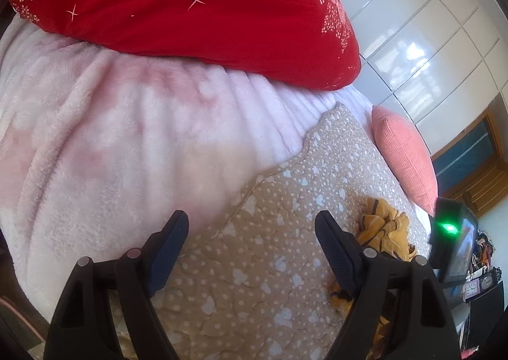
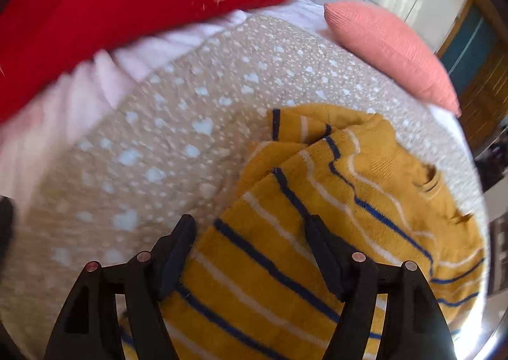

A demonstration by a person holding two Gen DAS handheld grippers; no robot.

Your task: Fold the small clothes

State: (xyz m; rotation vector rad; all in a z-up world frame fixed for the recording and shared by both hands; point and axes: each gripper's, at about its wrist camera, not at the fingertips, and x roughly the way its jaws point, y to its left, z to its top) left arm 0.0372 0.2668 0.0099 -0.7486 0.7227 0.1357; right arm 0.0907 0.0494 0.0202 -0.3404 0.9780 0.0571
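A small mustard-yellow garment with navy and white stripes lies crumpled on the beige dotted quilt. My right gripper is open and hovers just over the garment's near part, fingers spread on either side of a striped fold, holding nothing. My left gripper is open and empty above the quilt, left of the garment, which shows bunched up beside its right finger. The right gripper's body with a green light shows at the right edge.
A red quilt with white flowers lies on a pale pink fleece blanket at the back. A salmon pillow sits at the bed's far right. White wardrobe doors and a wooden door stand beyond.
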